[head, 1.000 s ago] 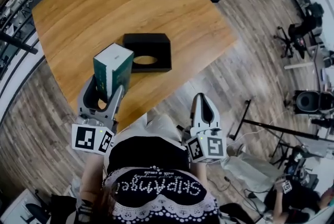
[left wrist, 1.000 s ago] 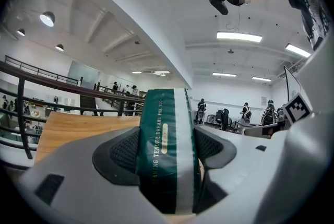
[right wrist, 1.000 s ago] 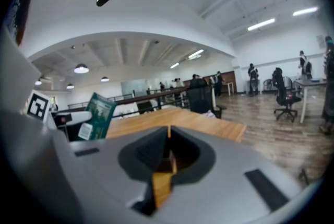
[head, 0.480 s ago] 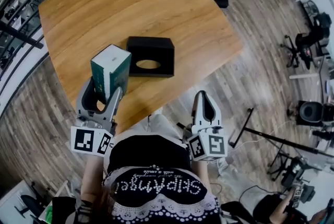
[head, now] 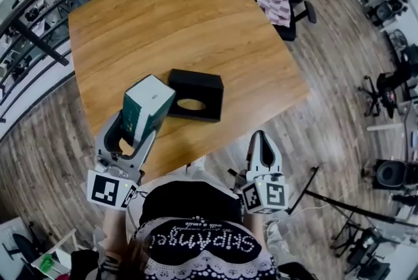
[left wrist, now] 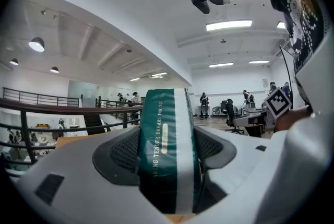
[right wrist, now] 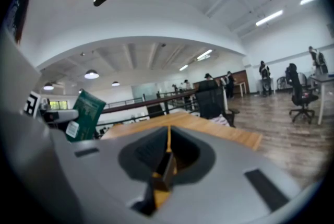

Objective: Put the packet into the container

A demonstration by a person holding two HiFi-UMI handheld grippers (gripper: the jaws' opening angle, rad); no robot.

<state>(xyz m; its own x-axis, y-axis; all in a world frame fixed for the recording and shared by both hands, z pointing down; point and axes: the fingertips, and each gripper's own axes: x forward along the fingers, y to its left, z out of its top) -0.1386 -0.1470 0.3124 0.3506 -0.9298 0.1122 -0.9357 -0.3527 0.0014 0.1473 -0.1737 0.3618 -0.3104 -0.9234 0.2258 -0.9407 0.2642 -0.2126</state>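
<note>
A green and white packet (head: 147,109) is held upright in my left gripper (head: 130,135), which is shut on it above the near edge of the wooden table (head: 183,24). In the left gripper view the packet (left wrist: 166,150) fills the gap between both jaws. The black container (head: 194,96), with an oval opening on top, lies on the table just right of the packet. My right gripper (head: 262,149) hangs shut and holds nothing, off the table's near right side. From the right gripper view the packet (right wrist: 86,115) shows at the far left.
A black office chair with a patterned cloth (head: 277,4) stands at the table's far right corner. A dark railing (head: 39,44) runs along the left. Tripods and equipment (head: 392,174) stand on the wooden floor to the right.
The left gripper has lifted the packet slightly and tilted it toward the container. The head view has shifted, so the table sits lower in frame. The right gripper stays shut.
</note>
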